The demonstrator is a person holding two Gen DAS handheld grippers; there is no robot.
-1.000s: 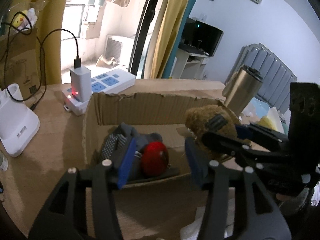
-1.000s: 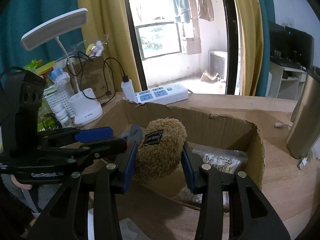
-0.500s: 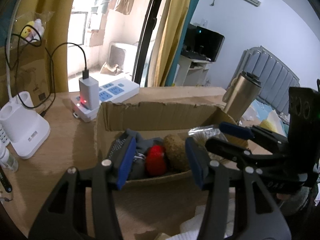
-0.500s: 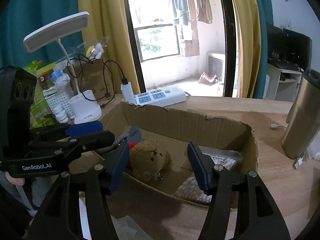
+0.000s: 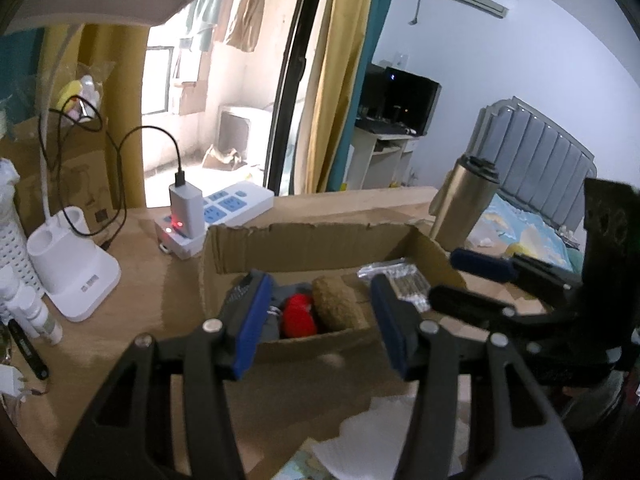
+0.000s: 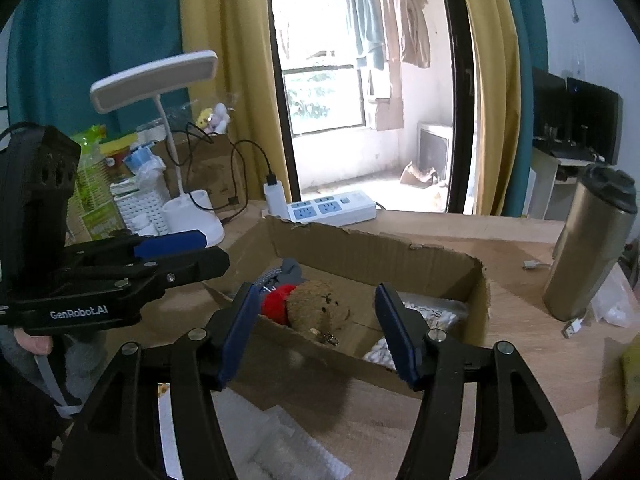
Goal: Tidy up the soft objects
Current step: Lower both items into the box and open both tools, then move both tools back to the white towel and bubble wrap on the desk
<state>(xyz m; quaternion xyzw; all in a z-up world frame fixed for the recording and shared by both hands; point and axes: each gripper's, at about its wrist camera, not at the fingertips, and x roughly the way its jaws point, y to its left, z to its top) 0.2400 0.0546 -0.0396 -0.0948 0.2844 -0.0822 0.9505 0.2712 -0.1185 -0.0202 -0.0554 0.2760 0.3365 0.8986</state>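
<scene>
1. Released a second ago, the fuzzy brown plush toy now lies inside the torn cardboard box, beside one red plush ball.
2. Right gripper fingers stand apart, empty; left gripper likewise, lettered "GenRobot.AI".
3. One brushed-steel tumbler stands on the wooden tabletop.

"GenRobot.AI" on left gripper
</scene>
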